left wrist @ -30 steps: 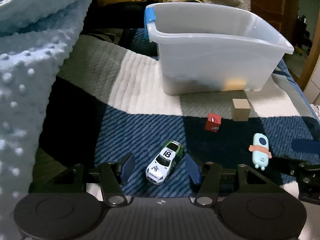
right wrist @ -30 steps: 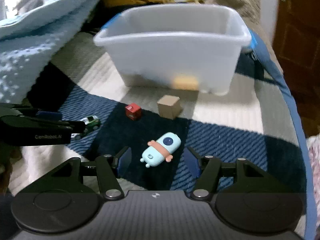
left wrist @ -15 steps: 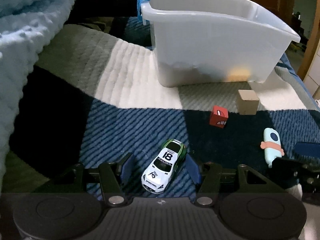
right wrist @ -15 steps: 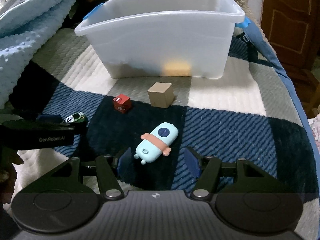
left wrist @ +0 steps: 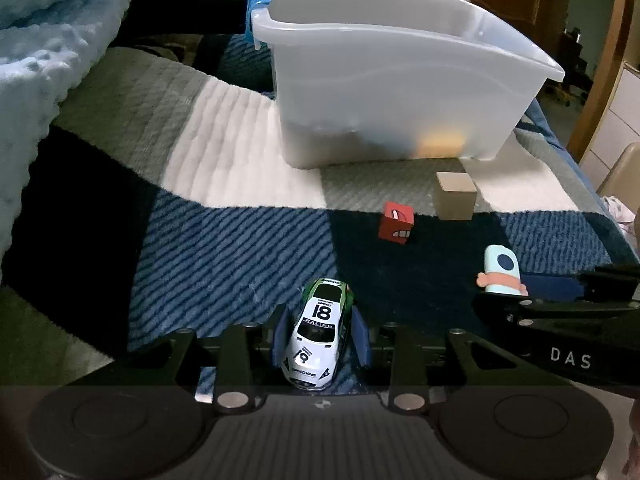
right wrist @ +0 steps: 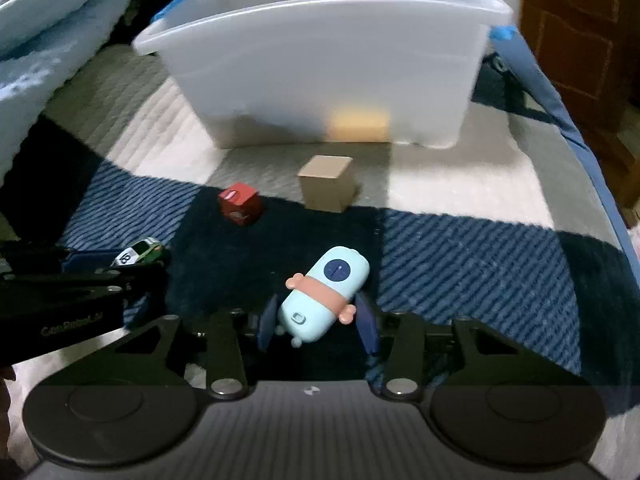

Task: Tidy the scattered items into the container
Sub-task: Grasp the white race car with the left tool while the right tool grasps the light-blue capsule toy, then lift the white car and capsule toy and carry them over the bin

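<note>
A translucent white bin (left wrist: 400,92) stands on the checked blanket; it also shows in the right wrist view (right wrist: 320,68). My left gripper (left wrist: 320,338) is shut on a white and green toy car (left wrist: 318,336) numbered 18. My right gripper (right wrist: 318,322) has its blue pads touching both sides of a light blue capsule toy (right wrist: 320,298) with a pink band. A red cube (left wrist: 396,228) and a tan wooden cube (left wrist: 456,196) lie in front of the bin. The right gripper partly hides the capsule toy in the left wrist view (left wrist: 502,270).
A light blue dotted blanket (left wrist: 44,60) is heaped at the left. The bed's edge (right wrist: 580,140) drops off at the right, with a wooden door (right wrist: 584,32) beyond. An orange object (right wrist: 358,122) shows dimly through the bin's wall.
Both grippers have moved forward and closed. The left one has closed onto the toy car; the right one has closed onto the capsule toy.
</note>
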Available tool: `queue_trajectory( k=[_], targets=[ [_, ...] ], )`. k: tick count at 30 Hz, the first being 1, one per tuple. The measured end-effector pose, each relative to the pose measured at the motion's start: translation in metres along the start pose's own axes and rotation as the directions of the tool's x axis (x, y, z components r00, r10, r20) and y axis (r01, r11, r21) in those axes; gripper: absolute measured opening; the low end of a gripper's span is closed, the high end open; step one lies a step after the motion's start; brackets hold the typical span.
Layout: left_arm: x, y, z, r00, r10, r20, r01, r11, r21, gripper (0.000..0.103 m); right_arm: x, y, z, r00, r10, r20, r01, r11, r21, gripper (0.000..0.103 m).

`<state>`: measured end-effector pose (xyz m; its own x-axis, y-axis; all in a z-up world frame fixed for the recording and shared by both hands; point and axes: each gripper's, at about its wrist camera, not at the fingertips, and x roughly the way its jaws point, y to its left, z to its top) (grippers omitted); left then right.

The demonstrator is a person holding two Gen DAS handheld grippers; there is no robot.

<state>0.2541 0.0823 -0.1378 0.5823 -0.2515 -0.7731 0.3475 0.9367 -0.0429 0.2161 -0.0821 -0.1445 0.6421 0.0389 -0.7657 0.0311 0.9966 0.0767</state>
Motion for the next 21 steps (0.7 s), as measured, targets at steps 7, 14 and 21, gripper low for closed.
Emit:
queue_trajectory(
  k=[7, 14, 21],
  targets=[
    [-0.019, -0.009, 0.004, 1.0, 0.021, 0.01, -0.021, 1.0, 0.021, 0.037, -0.019, -0.007, 0.0, 1.0, 0.019, 0.019, -0.019, 0.999, -0.028, 0.046],
    [-0.041, -0.03, 0.008, 0.999, 0.025, 0.032, -0.027, 0.998, 0.056, 0.037, -0.038, -0.017, 0.006, 0.999, 0.003, 0.047, 0.001, 0.998, -0.071, 0.046],
    [-0.061, -0.049, 0.012, 0.998, 0.036, 0.054, -0.042, 0.994, 0.099, 0.036, -0.058, -0.026, 0.017, 0.997, 0.005, 0.076, 0.001, 0.997, -0.082, 0.046]
  ],
)
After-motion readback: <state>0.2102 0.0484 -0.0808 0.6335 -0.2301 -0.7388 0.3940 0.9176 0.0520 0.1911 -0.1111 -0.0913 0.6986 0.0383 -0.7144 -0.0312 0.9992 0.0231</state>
